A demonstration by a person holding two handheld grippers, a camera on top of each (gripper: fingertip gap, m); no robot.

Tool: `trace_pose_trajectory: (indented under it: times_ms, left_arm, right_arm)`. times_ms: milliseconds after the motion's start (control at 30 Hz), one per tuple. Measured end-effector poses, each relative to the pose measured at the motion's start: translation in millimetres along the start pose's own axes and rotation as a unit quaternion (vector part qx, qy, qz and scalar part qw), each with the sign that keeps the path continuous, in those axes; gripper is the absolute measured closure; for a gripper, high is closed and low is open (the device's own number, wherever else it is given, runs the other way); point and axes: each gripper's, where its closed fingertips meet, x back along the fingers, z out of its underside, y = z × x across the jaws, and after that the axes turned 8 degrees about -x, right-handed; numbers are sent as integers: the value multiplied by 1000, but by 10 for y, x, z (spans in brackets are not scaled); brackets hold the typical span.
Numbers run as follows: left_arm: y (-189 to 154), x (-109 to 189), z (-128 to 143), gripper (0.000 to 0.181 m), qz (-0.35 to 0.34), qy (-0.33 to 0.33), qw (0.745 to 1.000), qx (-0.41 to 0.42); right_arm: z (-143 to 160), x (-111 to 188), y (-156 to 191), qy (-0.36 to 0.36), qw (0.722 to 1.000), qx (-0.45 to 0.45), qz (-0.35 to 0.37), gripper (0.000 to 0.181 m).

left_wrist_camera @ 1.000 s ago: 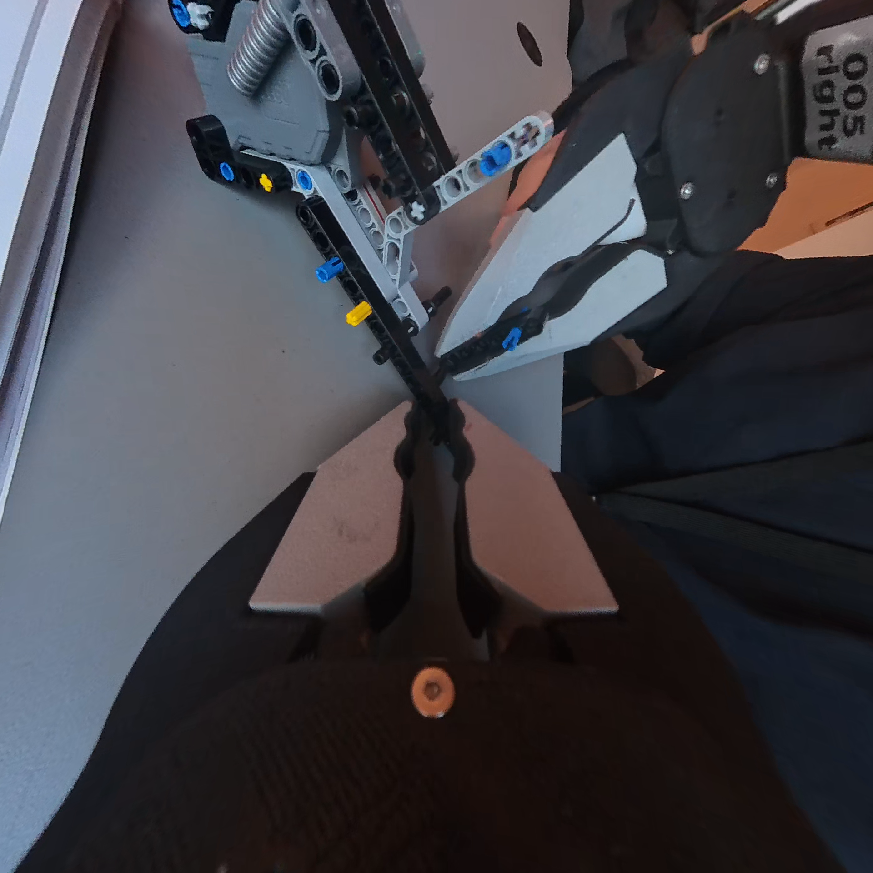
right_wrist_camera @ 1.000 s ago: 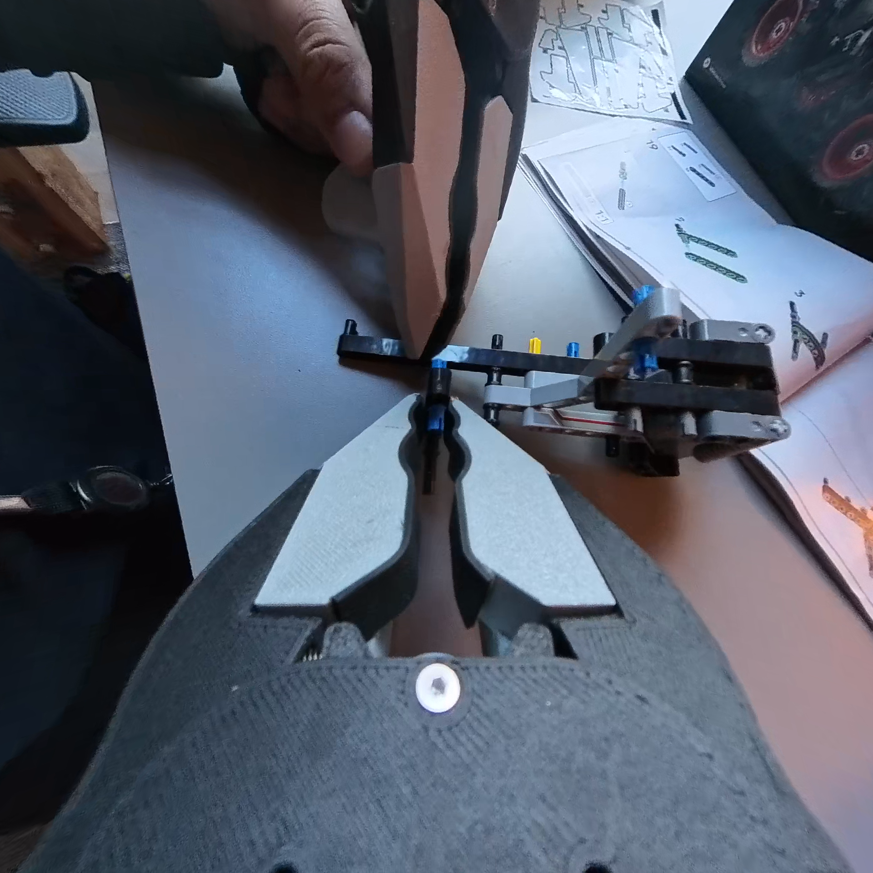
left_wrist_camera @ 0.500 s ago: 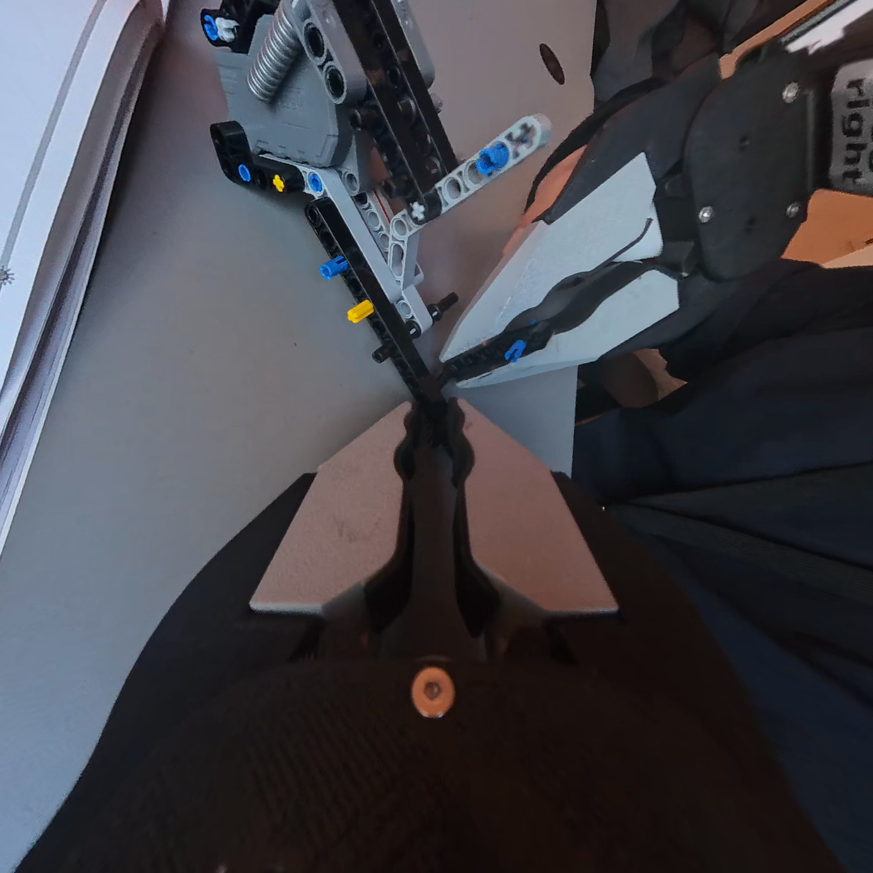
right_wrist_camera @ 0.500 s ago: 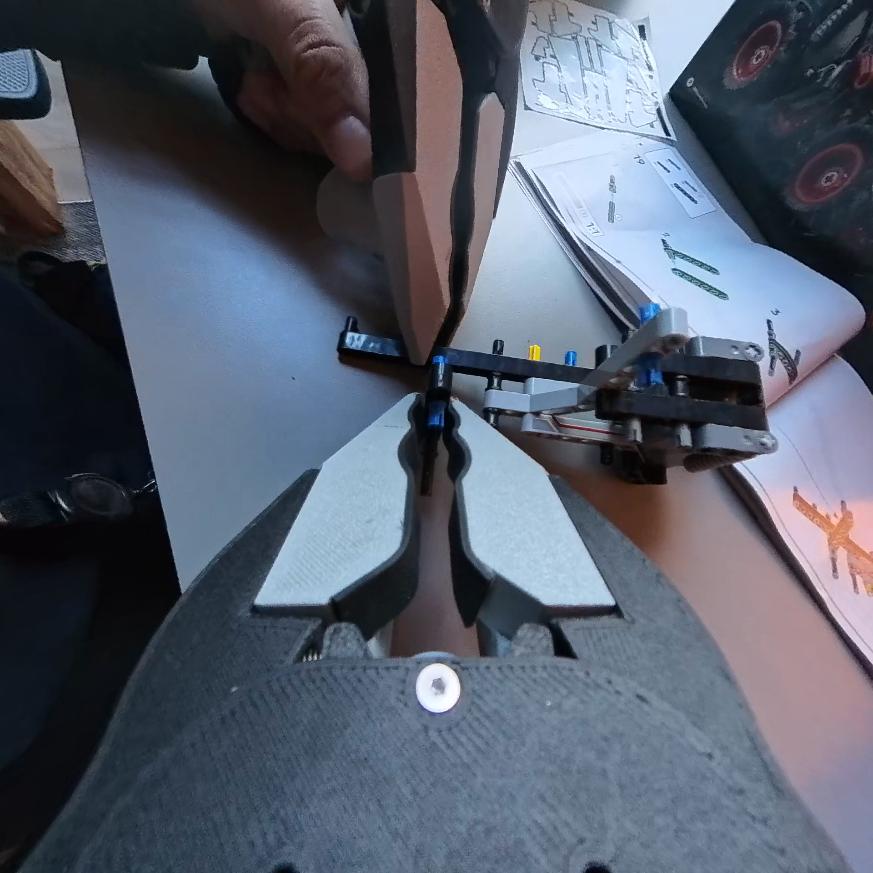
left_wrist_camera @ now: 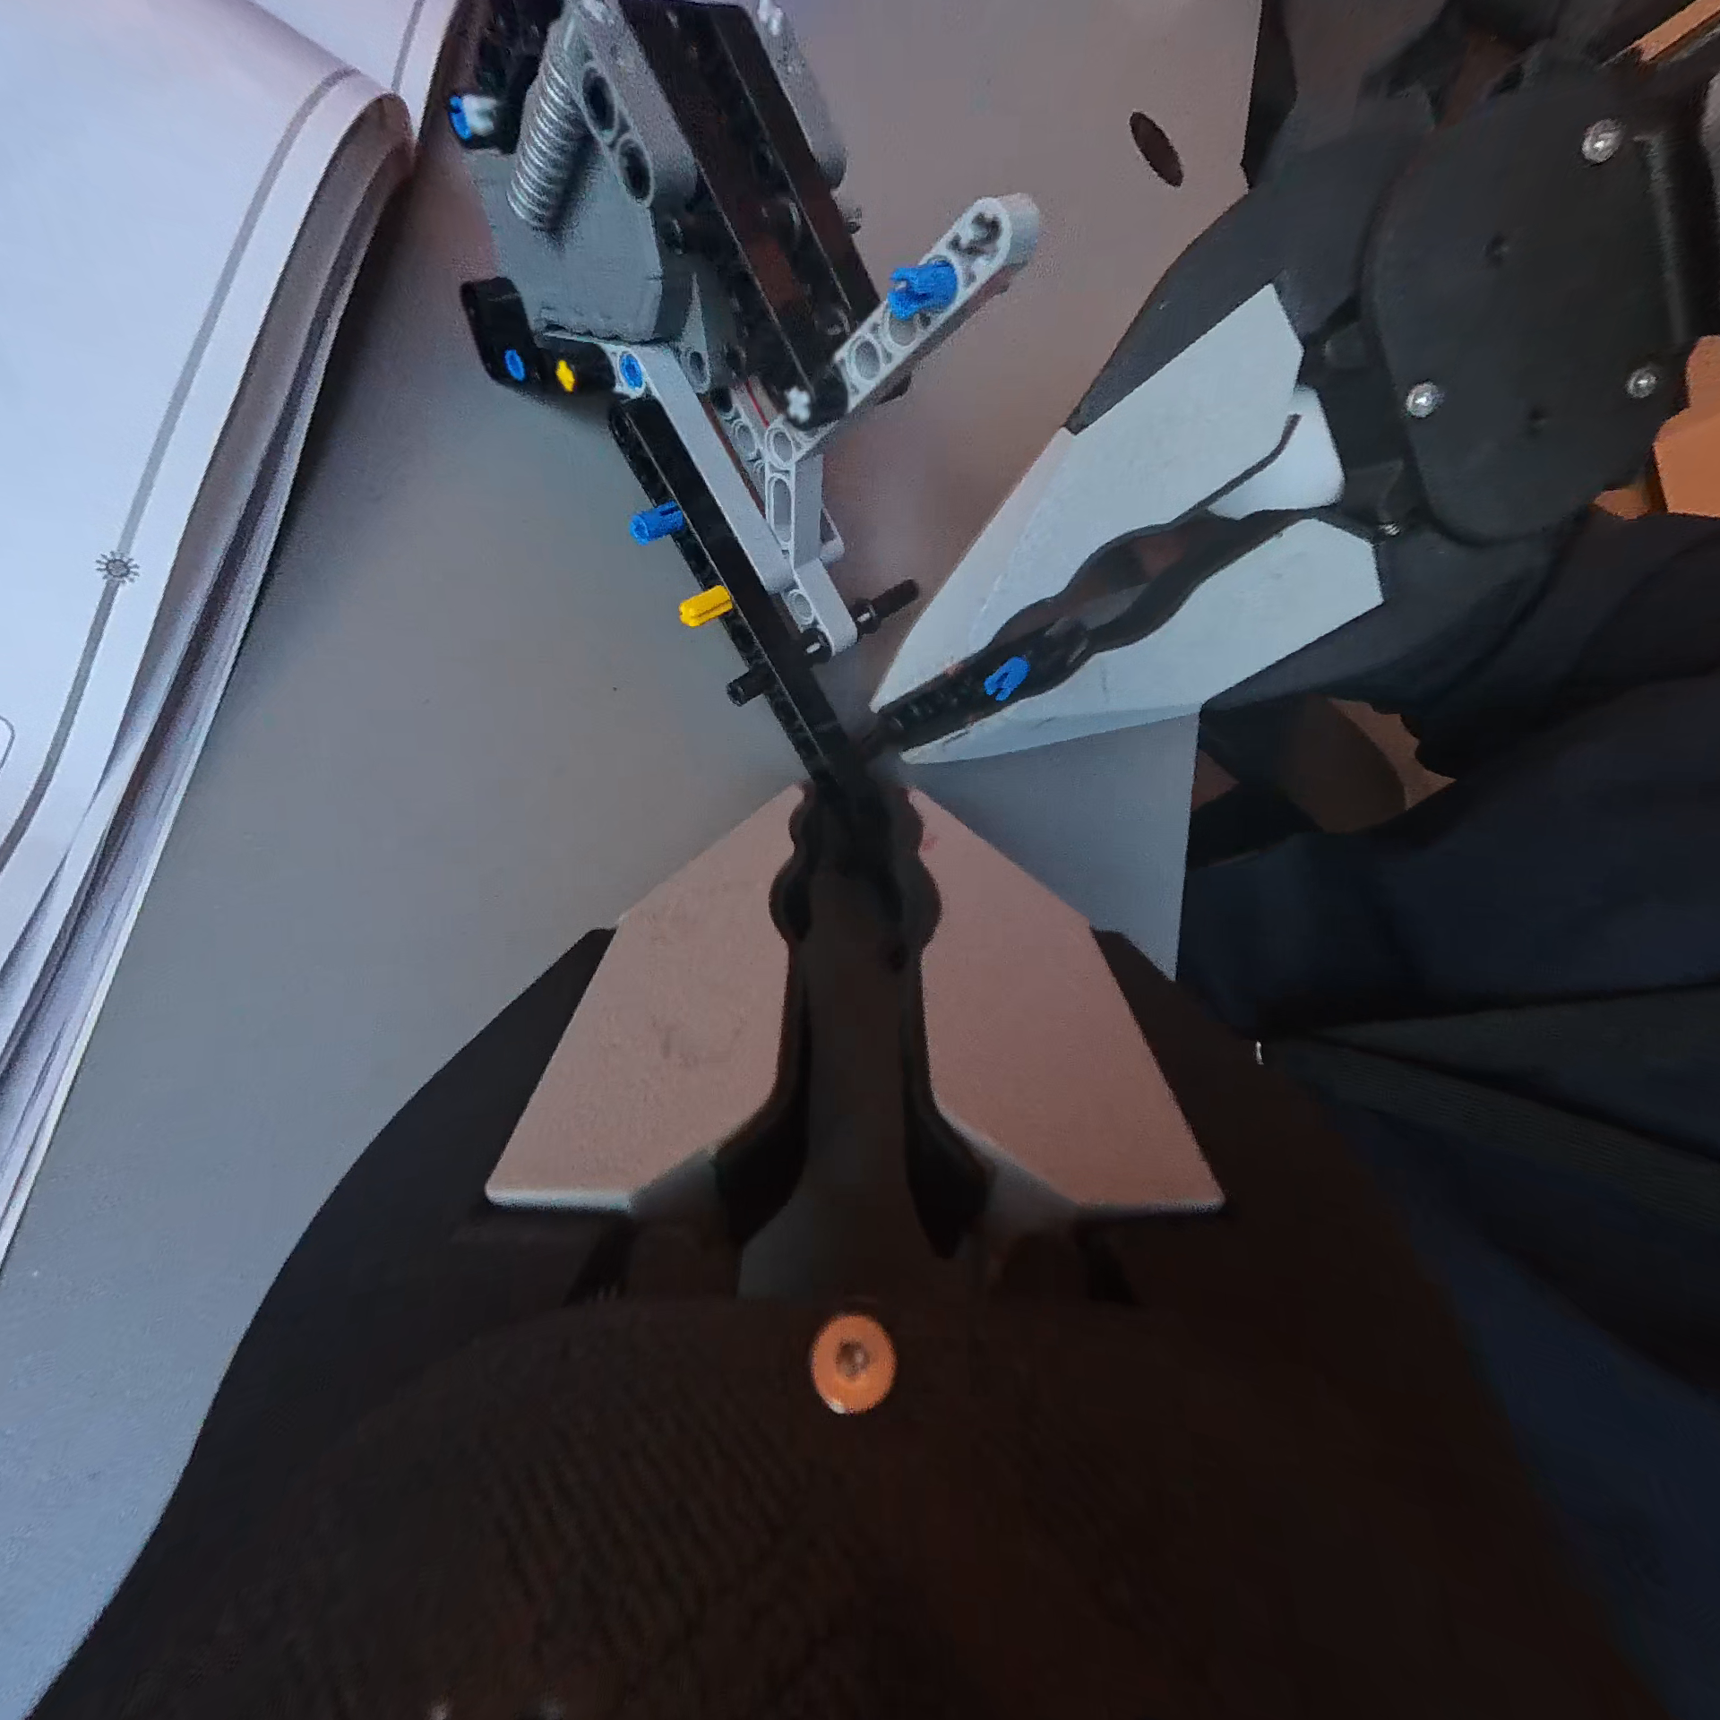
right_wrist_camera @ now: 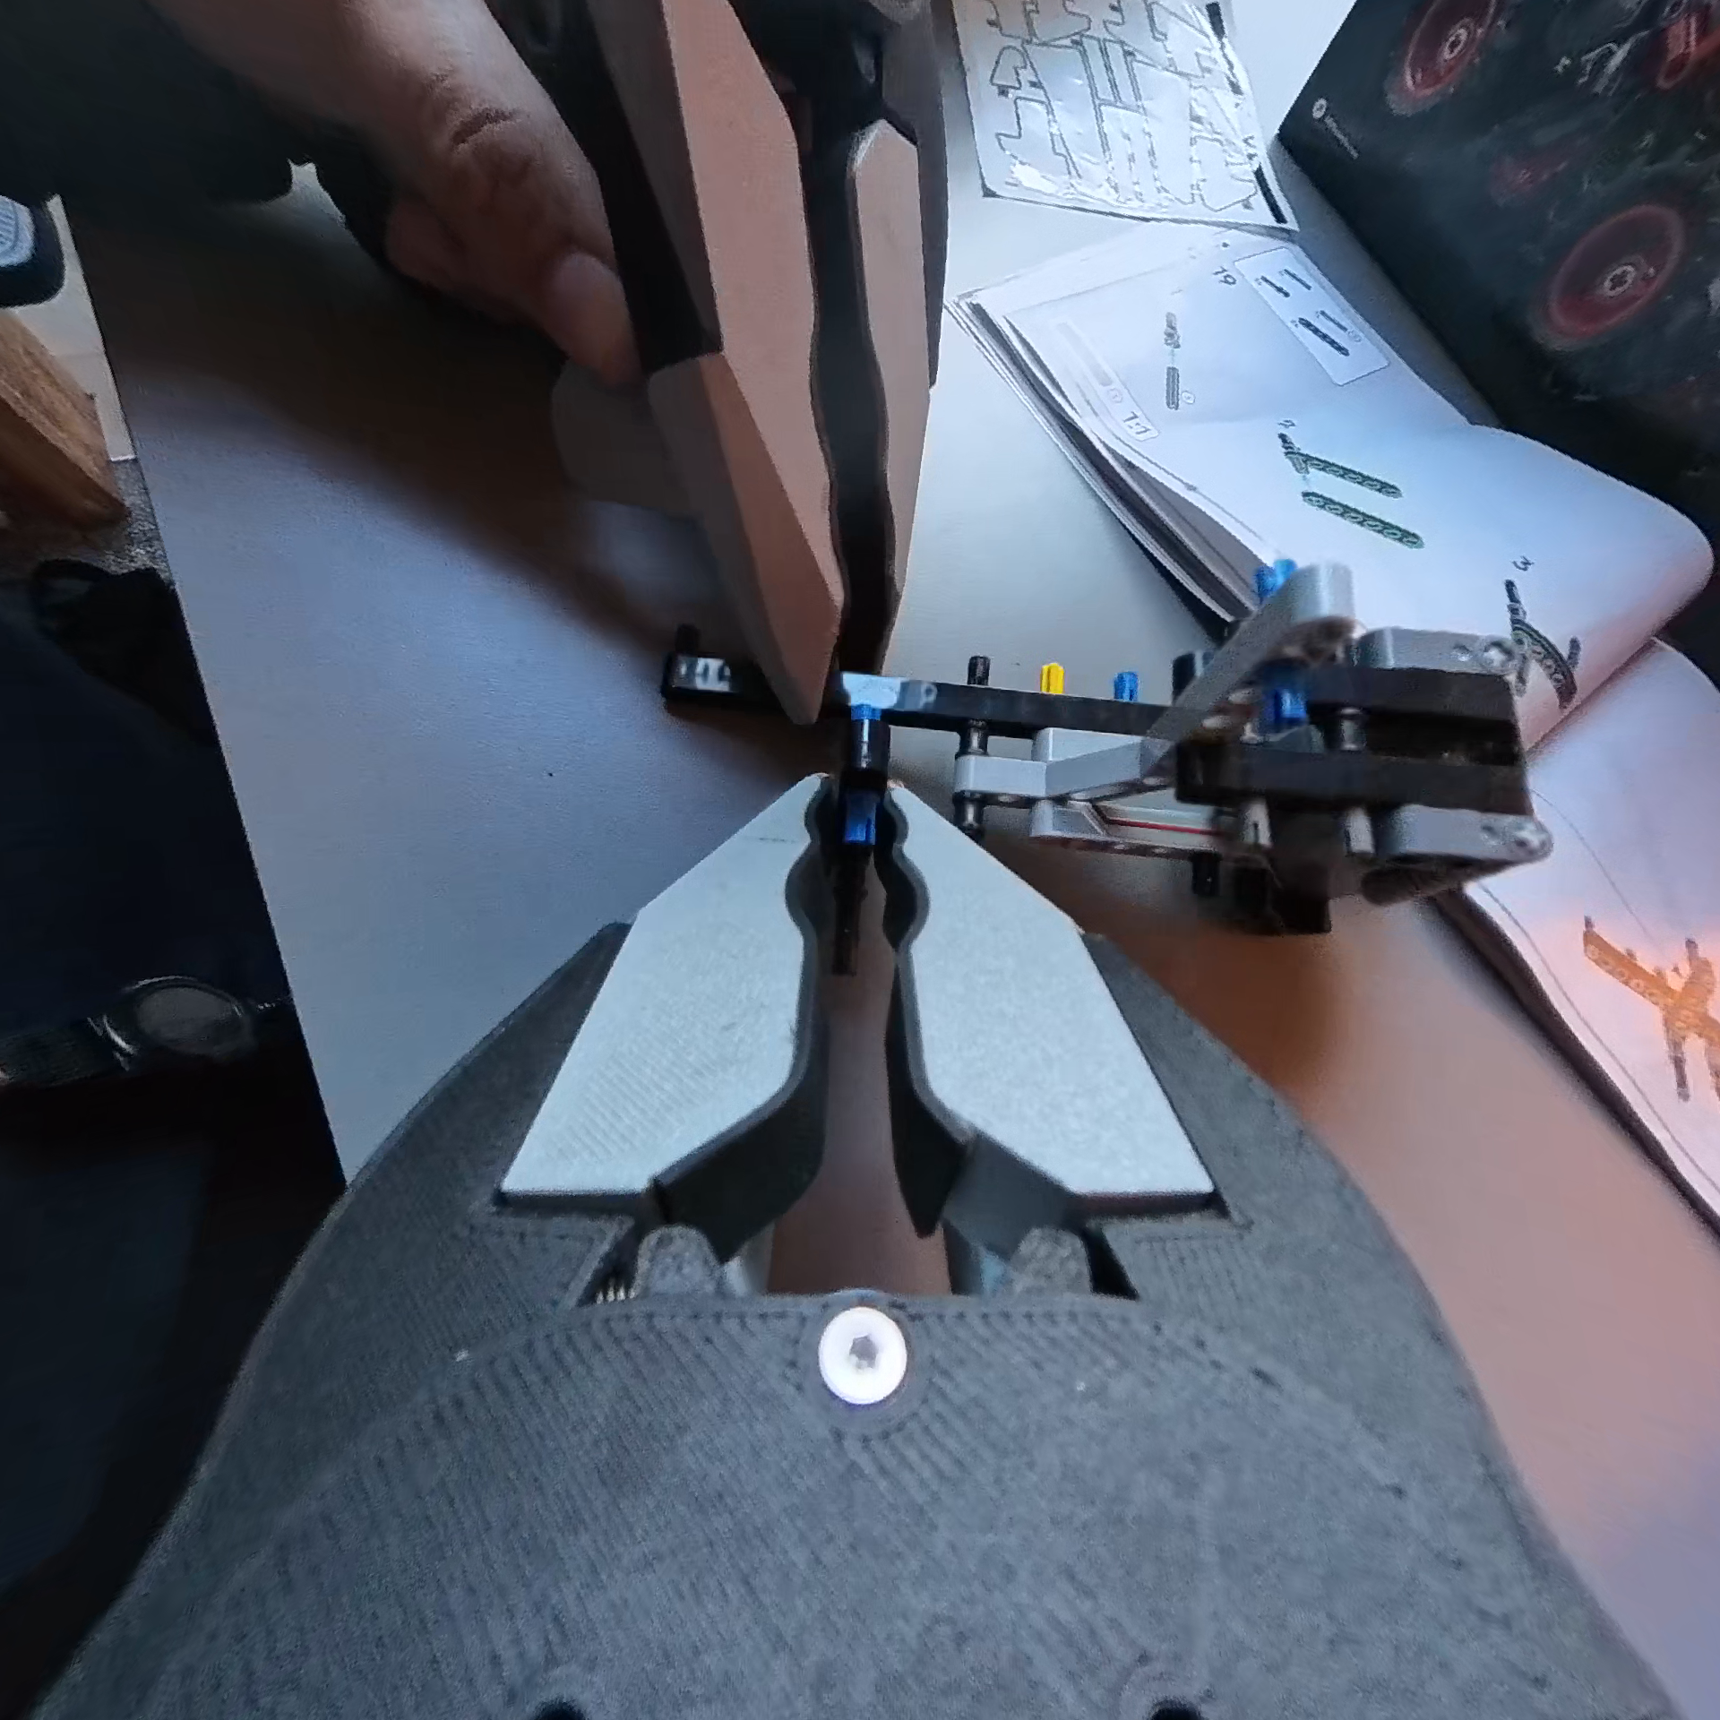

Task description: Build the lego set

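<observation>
Grey-padded right gripper [right_wrist_camera: 858, 819] is clamped on a short black piece w/ a blue pin [right_wrist_camera: 857, 824], its tip touching the long black beam [right_wrist_camera: 1014, 700]. Left gripper [left_wrist_camera: 852, 819] fingers are pinched on that beam's near end. Beam runs to the grey-black lego assembly [left_wrist_camera: 670, 233] resting on the grey table [left_wrist_camera: 391, 707]; instruction booklet [right_wrist_camera: 1322, 447] lies beyond, far right.

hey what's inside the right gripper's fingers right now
The right gripper is shut on a short black beam carrying a blue pin. Its front end meets the long black beam; the finger pads cover the beam's sides.
</observation>
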Motion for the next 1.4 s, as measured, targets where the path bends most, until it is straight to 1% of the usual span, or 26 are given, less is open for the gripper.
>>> trace_pose_trajectory:
  times_ms: [33, 233, 367, 433, 467, 500, 600, 733, 900, 1167, 1400]
  left_arm:
    - [1, -1, 2, 168, -2, 1, 1000, -2]
    - [-9, 4, 10, 167, -5, 2, 1000, -4]
    - [-37, 52, -11, 159, 7, -13, 1000, 6]
    - [-15, 80, 7, 163, 2, -14, 1000, 7]
    - [-23, 82, 21, 173, 4, -11, 1000, 4]
    - [-30, 83, 19, 175, 5, -13, 1000, 3]
    - [-46, 87, -7, 168, 10, -19, 1000, 4]
    - [-38, 58, 15, 166, 9, -9, 1000, 3]
    - [-24, 47, 34, 170, 4, 0, 1000, -4]
    - [-25, 43, 33, 170, 10, -1, 1000, -1]
    - [-10, 43, 29, 170, 9, 0, 1000, -5]
  right_arm:
    - [1, 0, -2, 0, 1000, -1, -1, 176]
    - [0, 2, 7, -1, 1000, -3, -8, 176]
    - [6, -3, 14, 3, 1000, -6, -15, 176]
    - [7, -4, 13, 3, 1000, -5, -14, 175]
    - [4, -2, 8, 1, 1000, -6, -13, 176]
    - [1, 1, 7, 0, 1000, -7, -13, 176]
    - [-2, 1, 2, -1, 1000, -8, -13, 176]
    - [-3, 3, 0, -2, 1000, -8, -12, 176]
    - [-4, 7, 10, -2, 1000, -7, -15, 176]
    - [-23, 15, 8, -9, 1000, -12, -21, 176]
    - [-14, -7, 14, 0, 999, -14, -29, 176]
